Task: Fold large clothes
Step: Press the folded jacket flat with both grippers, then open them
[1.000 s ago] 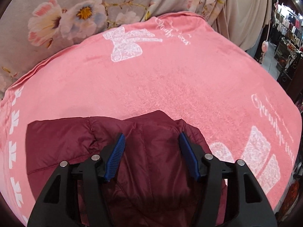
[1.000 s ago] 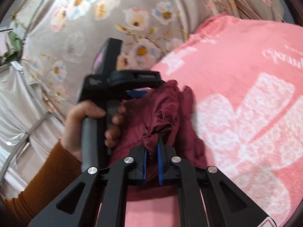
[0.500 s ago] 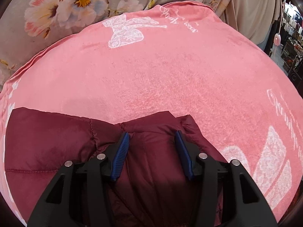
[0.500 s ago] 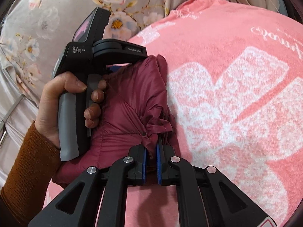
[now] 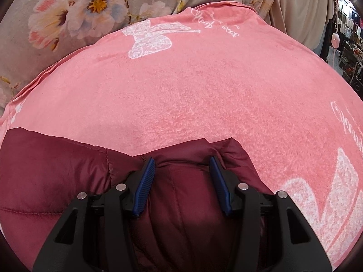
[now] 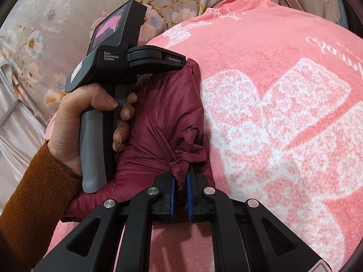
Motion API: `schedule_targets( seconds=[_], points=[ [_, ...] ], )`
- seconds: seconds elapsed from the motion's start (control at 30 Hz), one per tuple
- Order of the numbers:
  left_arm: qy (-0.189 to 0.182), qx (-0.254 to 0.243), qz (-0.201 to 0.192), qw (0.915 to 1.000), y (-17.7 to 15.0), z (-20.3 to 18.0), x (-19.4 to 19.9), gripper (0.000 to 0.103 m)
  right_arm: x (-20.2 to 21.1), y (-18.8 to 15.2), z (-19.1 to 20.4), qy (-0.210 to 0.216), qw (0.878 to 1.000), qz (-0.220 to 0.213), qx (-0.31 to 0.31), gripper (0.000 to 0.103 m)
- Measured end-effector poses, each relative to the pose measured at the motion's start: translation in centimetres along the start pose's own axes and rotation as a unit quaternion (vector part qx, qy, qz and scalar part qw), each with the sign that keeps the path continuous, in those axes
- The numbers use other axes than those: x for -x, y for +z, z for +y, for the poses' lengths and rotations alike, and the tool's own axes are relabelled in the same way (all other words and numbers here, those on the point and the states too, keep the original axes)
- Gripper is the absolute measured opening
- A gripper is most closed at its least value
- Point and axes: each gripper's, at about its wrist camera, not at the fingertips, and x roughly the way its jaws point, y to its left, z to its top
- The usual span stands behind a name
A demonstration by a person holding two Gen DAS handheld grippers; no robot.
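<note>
A dark red padded jacket (image 5: 56, 176) lies folded on a pink blanket (image 5: 204, 90) with white bow prints. My left gripper (image 5: 182, 161) is shut on a thick puffy fold near the jacket's far edge, with padding bulging between the blue pads. In the right wrist view the jacket (image 6: 158, 113) lies bunched at the left of the blanket (image 6: 272, 68). My right gripper (image 6: 180, 176) is shut on a small pinch of its fabric at the near corner. A person's hand (image 6: 90, 113) in an orange-brown sleeve holds the left gripper's handle just above the jacket.
A grey floral cloth (image 5: 68, 11) hangs behind the blanket's far edge. Beige curtains (image 5: 301, 6) and shop racks (image 5: 349, 52) stand at the far right. The blanket stretches bare ahead and to the right of the jacket.
Both grippers have sunk with the jacket, which now rests lower and wider on the blanket. The left jaws narrowed slightly on the fold. The right gripper kept its pinch.
</note>
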Motion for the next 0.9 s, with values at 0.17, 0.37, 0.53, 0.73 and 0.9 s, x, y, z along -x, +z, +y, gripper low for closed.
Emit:
schedule_targets(
  seconds=[0.17,0.37,0.53,0.73,0.9],
  points=[
    [-0.013,0.010,-0.014,0.9998,-0.1,0.5,0.5,0.049,-0.1,0.1,-0.1,0.006,1.000,0.001,0.004,0.007],
    [-0.086,0.078,-0.073,0.9906,-1.3,5.0,9.5,0.062,3.7,1.0,-1.9,0.024,0.999,-0.017,-0.025,0.026],
    [-0.070,0.126,-0.078,0.9865,-5.1,11.6,16.0,0.067,6.9,5.1,0.1,0.004,0.997,-0.072,0.023,0.028],
    [-0.063,0.207,-0.051,0.9751,-9.5,16.2,15.3,0.067,1.7,10.4,3.8,0.024,0.997,-0.051,0.055,0.027],
    [-0.049,0.214,-0.043,0.9747,-10.2,15.7,13.9,0.067,-3.0,12.5,5.0,-0.036,0.996,-0.047,0.068,0.025]
  ],
)
